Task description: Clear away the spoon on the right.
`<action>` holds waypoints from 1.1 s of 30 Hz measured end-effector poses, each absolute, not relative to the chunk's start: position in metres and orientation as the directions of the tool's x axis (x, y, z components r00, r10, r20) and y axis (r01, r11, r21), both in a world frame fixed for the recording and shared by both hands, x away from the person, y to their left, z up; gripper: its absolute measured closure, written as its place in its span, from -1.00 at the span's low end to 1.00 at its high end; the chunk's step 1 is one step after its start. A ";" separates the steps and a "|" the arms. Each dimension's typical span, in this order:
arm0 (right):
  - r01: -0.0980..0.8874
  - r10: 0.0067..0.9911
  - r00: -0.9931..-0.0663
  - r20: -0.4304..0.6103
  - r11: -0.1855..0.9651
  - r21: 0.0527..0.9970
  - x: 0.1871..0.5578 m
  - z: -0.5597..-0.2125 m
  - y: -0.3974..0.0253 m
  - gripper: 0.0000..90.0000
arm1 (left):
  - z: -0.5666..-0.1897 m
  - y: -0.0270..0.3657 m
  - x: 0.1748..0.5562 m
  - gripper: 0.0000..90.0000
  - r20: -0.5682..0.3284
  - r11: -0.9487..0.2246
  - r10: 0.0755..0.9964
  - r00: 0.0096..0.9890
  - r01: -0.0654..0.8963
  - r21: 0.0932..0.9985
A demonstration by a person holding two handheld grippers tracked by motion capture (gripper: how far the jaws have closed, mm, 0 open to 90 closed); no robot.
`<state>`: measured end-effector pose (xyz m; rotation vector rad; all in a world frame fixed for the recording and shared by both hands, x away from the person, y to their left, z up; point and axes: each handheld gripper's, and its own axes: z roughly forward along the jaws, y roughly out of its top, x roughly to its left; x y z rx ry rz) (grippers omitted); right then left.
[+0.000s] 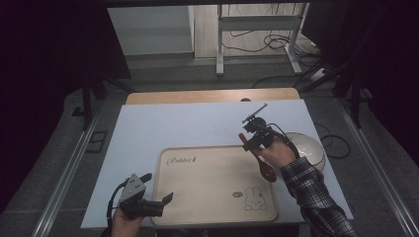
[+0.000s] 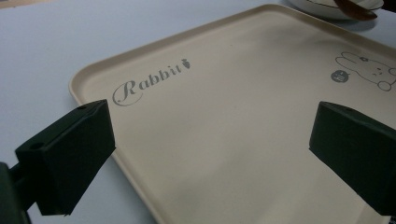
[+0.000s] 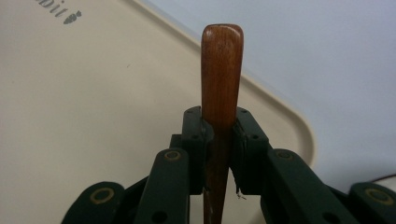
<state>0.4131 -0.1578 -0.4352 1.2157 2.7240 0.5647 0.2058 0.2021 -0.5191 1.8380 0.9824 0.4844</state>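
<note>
High view shows the right gripper (image 1: 258, 134) clamping a wooden spoon (image 1: 267, 170) at centre right over the tray's (image 1: 207, 197) edge, beside the bowl (image 1: 312, 148); left gripper (image 1: 157, 203) gapes empty. Setting it down seems next.

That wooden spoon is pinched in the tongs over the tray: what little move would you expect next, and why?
Probably a short lowering. The right tongs are shut on the wooden spoon, whose bowl hangs over the tray near its right edge. The left tongs are open and idle.
</note>
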 end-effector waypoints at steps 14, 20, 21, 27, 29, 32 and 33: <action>0.725 0.744 -0.663 0.084 0.610 0.320 0.416 -0.469 -0.148 0.72 | -0.519 0.201 0.206 -1.00 -0.086 -0.219 0.795 0.601 0.416 0.882; 0.738 0.743 -0.659 0.116 0.608 0.294 0.418 -0.482 -0.151 0.70 | -0.519 0.201 0.206 -1.00 -0.083 -0.223 0.794 0.602 0.416 0.881; 0.741 0.743 -0.658 0.125 0.607 0.287 0.418 -0.483 -0.151 0.69 | -0.519 0.201 0.206 -1.00 -0.083 -0.223 0.794 0.602 0.416 0.881; 0.734 0.743 -0.658 0.123 0.598 0.322 0.419 -0.481 -0.156 0.54 | -0.520 0.200 0.206 -1.00 -0.078 -0.233 0.793 0.605 0.418 0.878; 0.728 0.737 -0.664 0.124 0.601 0.331 0.419 -0.479 -0.157 0.54 | -0.520 0.199 0.206 -1.00 -0.073 -0.239 0.791 0.607 0.417 0.877; 0.716 0.727 -0.675 0.125 0.604 0.350 0.415 -0.475 -0.160 0.58 | -0.520 0.199 0.206 -1.00 -0.072 -0.240 0.791 0.607 0.416 0.877; 0.710 0.723 -0.680 0.122 0.608 0.356 0.414 -0.475 -0.161 0.61 | -0.520 0.199 0.206 -1.00 -0.072 -0.240 0.791 0.607 0.417 0.877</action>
